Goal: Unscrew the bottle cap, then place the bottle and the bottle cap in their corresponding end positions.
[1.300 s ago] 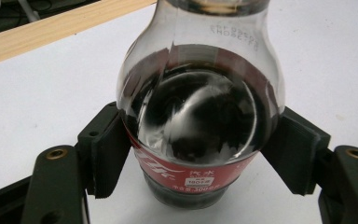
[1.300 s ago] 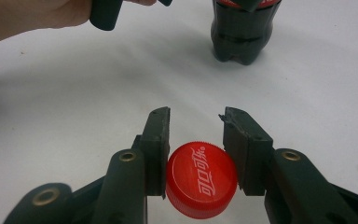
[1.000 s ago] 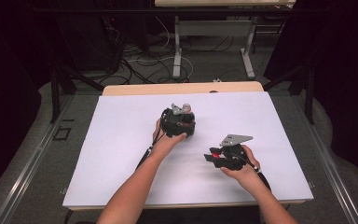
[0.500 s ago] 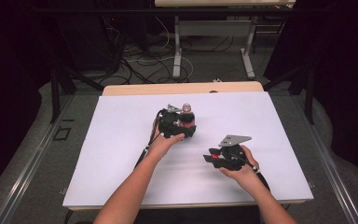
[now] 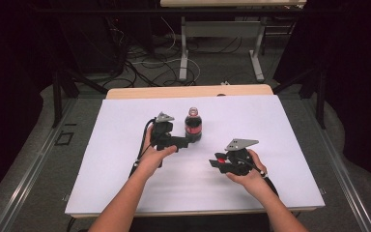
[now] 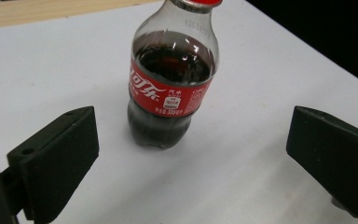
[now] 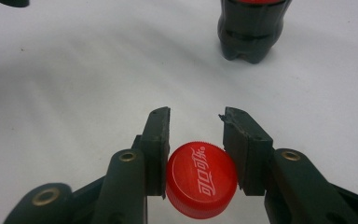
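In the lower middle of the right gripper view, the right gripper (image 7: 193,140) is clamped on a red bottle cap (image 7: 201,179): both black pads press its ribbed rim, and the cap's white-lettered top faces the camera. In the high view this gripper (image 5: 218,161) sits right of centre on the white table (image 5: 270,125), jaws pointing toward the frame's left.

The left gripper (image 6: 191,154) stands wide open, its jaws having just been opening. One pad (image 6: 58,154) is at the lower left of the left gripper view and the other at the right edge, and neither touches anything. A cola bottle (image 6: 170,81) stands upright between and beyond them, at upper centre, apart from both. It has a red label and dark drink.

In the high view the bottle (image 5: 193,125) stands near the table's middle, just right of the left gripper (image 5: 183,142).
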Demonstrator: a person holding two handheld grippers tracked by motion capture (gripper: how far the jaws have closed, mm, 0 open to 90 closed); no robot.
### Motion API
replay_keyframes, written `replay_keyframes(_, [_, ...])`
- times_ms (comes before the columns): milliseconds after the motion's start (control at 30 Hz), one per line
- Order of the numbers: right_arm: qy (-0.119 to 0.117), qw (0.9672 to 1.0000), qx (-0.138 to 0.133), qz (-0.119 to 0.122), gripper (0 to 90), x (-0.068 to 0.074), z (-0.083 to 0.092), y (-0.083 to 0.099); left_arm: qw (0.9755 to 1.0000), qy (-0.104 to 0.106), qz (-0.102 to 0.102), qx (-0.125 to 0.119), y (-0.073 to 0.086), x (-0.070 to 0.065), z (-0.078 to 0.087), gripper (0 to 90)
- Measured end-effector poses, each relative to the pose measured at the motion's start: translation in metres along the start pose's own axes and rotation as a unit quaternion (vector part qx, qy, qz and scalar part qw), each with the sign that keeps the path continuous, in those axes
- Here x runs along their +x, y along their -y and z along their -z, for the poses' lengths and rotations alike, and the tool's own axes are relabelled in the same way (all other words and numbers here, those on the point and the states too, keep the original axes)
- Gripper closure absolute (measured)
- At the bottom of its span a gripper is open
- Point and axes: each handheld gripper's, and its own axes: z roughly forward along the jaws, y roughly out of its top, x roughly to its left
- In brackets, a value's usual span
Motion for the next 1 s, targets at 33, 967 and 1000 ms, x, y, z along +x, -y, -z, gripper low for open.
replay_keyframes(33, [-0.001,1.0,-0.004,0.002,61.6,0.0,-0.001,-0.001,1.0,-0.003,-0.001,-0.005,0.001,0.001,0.004,3.8])
replay_keyframes(967, [-0.039,0.9983,0.037,0.021,61.6,0.017,-0.05,-0.038,0.9972,-0.065,0.038,0.0,0.027,0.048,0.064,0.7])
replay_keyframes(1000, [-0.037,0.9987,0.029,0.02,61.6,0.019,-0.054,-0.037,0.997,-0.065,0.041,0.003,0.027,0.049,0.064,0.7])
